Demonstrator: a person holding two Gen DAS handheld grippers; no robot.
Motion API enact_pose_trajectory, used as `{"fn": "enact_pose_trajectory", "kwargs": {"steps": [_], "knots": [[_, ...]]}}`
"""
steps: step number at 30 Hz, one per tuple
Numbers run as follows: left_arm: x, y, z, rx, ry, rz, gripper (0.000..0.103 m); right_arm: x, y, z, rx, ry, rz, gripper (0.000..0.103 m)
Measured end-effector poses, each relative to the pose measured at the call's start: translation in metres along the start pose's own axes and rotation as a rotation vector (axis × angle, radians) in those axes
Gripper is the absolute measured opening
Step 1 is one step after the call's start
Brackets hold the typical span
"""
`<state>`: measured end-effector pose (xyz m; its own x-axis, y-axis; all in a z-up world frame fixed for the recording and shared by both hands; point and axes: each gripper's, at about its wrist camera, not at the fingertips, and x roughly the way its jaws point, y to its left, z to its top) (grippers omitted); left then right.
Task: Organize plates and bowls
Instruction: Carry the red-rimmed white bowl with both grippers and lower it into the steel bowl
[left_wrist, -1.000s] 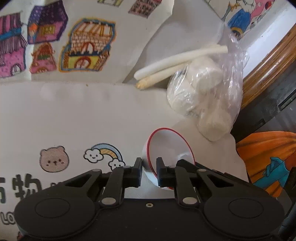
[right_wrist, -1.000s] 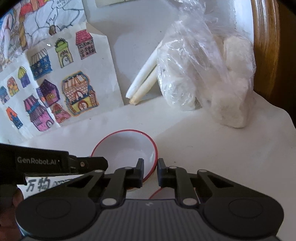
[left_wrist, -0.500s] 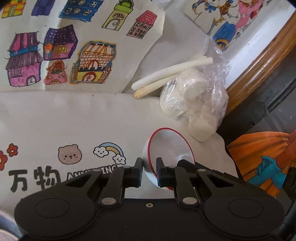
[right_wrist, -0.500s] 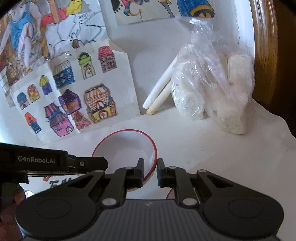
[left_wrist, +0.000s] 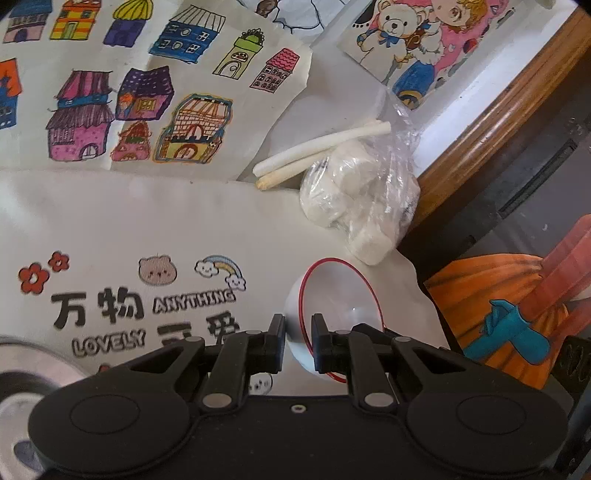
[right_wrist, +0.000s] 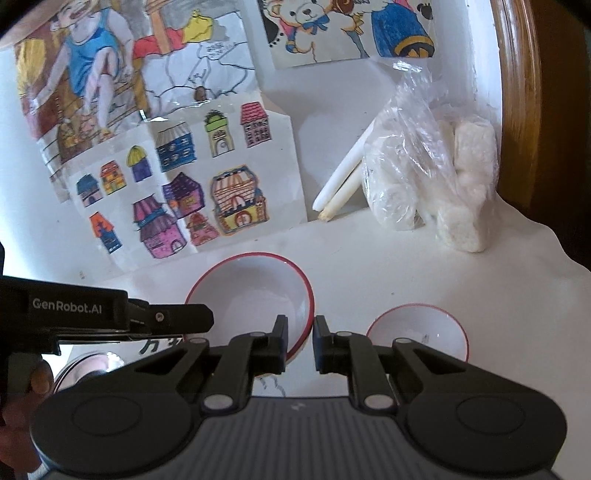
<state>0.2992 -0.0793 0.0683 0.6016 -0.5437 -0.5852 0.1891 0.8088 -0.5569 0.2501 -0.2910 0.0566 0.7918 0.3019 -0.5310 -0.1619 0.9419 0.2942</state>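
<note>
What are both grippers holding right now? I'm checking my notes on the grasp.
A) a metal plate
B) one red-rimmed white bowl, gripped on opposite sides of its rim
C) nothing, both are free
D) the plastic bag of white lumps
B: the right gripper and left gripper each have jaws shut on the rim of the red-rimmed bowl.

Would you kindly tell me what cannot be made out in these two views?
- Left wrist view: silver dish, cut off by the frame edge and the left claw.
- Right wrist view: second bowl, near rim hidden behind the right claw.
- Both views: what the plastic bag holds, blurred by crinkled film.
</note>
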Motion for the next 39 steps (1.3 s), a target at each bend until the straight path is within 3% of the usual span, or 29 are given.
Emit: {"fn": "enact_pose_trajectory", "kwargs": {"steps": [16, 39], "knots": [[-0.04, 0.002, -0.041, 0.056, 0.034, -0.024, 0.014, -0.047, 0.02, -0.043, -0.017, -0.005, 0.013, 0.016], [-0.051, 0.008, -0.07, 0.129, 0.095, 0.001, 0.014, -0.069, 0.024, -0.07, -0.028, 0.042, 0.037, 0.016]]}}
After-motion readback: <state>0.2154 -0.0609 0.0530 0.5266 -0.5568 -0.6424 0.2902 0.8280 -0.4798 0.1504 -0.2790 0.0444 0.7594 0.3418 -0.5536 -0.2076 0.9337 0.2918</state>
